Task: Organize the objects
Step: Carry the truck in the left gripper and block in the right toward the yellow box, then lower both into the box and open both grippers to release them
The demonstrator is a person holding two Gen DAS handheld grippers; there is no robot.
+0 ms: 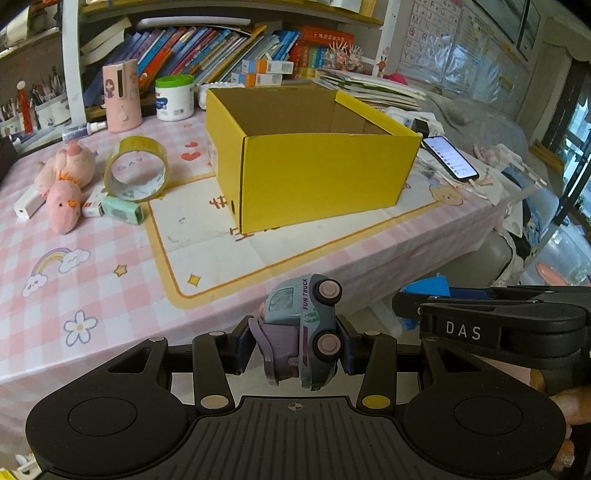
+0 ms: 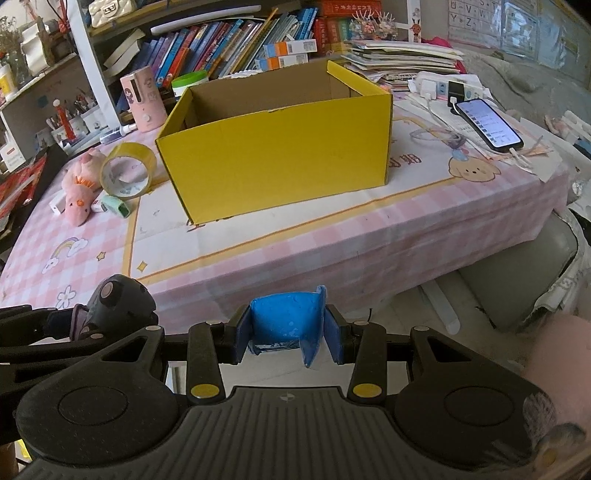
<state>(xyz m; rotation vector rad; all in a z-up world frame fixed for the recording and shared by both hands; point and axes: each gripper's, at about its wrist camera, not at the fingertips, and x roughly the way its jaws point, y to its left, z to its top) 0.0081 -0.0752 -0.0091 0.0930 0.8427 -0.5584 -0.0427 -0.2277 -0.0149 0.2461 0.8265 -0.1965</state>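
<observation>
Left wrist: boxy plastic toy truck

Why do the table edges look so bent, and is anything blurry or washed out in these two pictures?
Both views come through fisheye lenses, so the table edge bows and the yellow box bulges. Left wrist view: the toy truck is sharp, while the window at the far right is washed out. Right wrist view: daylight pales the wall posters, the lit phone glows, and the pink sleeve is a soft blur.
</observation>
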